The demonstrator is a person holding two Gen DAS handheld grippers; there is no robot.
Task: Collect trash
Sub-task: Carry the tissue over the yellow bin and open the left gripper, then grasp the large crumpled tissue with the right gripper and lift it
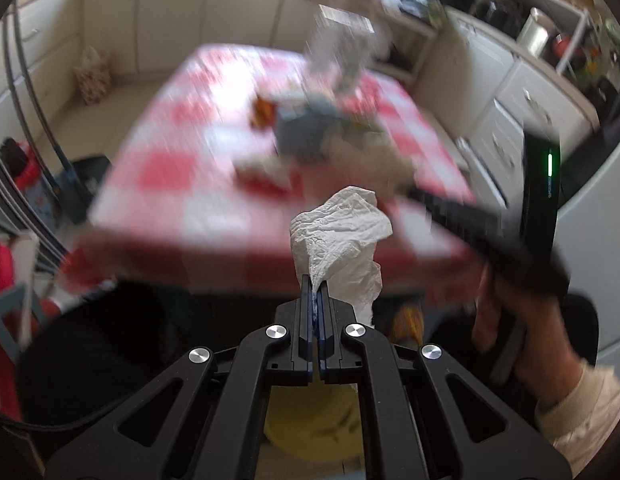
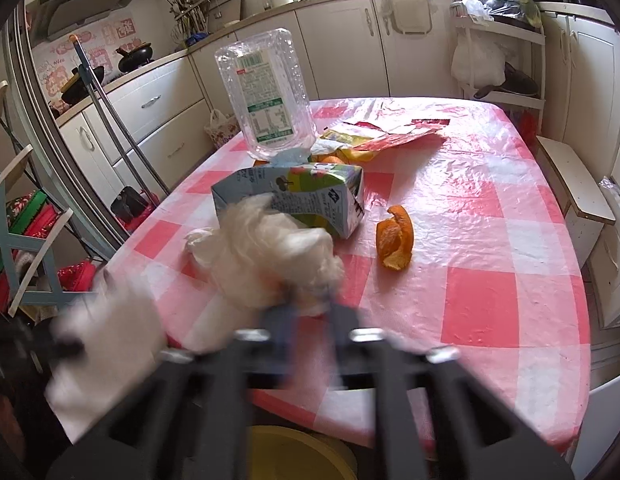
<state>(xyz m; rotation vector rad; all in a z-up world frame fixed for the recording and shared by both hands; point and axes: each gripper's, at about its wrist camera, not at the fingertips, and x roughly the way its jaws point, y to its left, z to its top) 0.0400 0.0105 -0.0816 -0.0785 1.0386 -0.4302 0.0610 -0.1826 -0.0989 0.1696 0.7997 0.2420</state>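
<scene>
Right gripper (image 2: 310,304) motion-blurred, table (image 1: 214,216) smeared, yellow bin (image 2: 310,456) half-hidden

the left black two-finger gripper (image 1: 315,286) has its jaws pressed together, pinching a crumpled white paper tissue (image 1: 342,236). the right black two-finger gripper (image 2: 310,300) is motion-blurred; its jaws seem closed on a wad of translucent white plastic film (image 2: 278,252). the person's bare right hand (image 1: 518,344), in a cream sleeve, grips its handle.

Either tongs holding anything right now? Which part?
Left tongs pinch a crumpled white tissue by its lower edge. Right tongs seem shut on a white wad at its near end; blurred.
</scene>
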